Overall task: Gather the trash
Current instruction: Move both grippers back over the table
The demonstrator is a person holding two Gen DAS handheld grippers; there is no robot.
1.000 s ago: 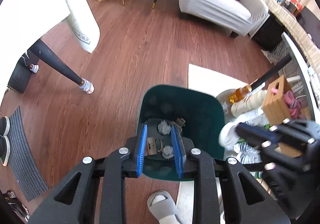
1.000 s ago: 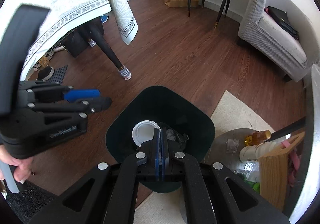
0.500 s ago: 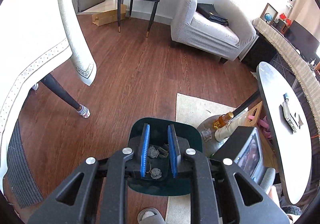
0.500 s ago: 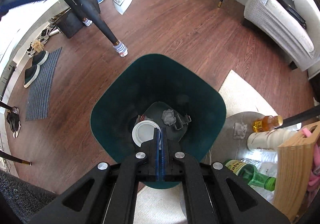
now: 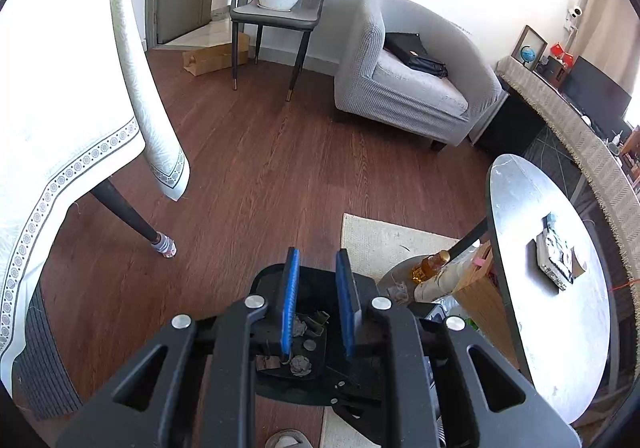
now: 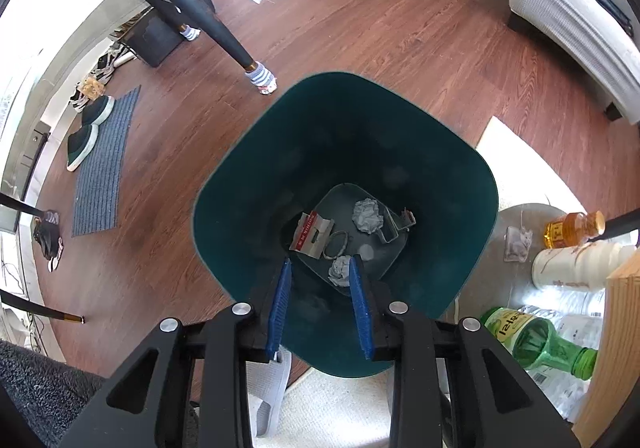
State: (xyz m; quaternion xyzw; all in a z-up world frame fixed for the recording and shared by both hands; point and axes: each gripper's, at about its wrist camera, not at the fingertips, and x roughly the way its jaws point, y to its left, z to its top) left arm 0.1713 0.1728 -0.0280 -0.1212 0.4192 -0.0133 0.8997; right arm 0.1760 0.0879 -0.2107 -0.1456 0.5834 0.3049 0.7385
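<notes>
Covering the room, brown wood flooring [image 5: 280,168] meets a cream rug [image 5: 384,244].

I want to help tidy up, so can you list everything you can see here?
bin: one, dark green, on the floor below both claws
paper balls: two, grey, at the bin's bottom
card scrap: one, red and white, in the bin
bottles: at least three, green, amber, white, right of the bin
armchair: one, grey, by the far wall
slipper: one, white, beside the bin
left claw: black, blue pads, jaws just narrowed, empty
right claw: black, blue pads, jaws just opened, nothing between them
</notes>
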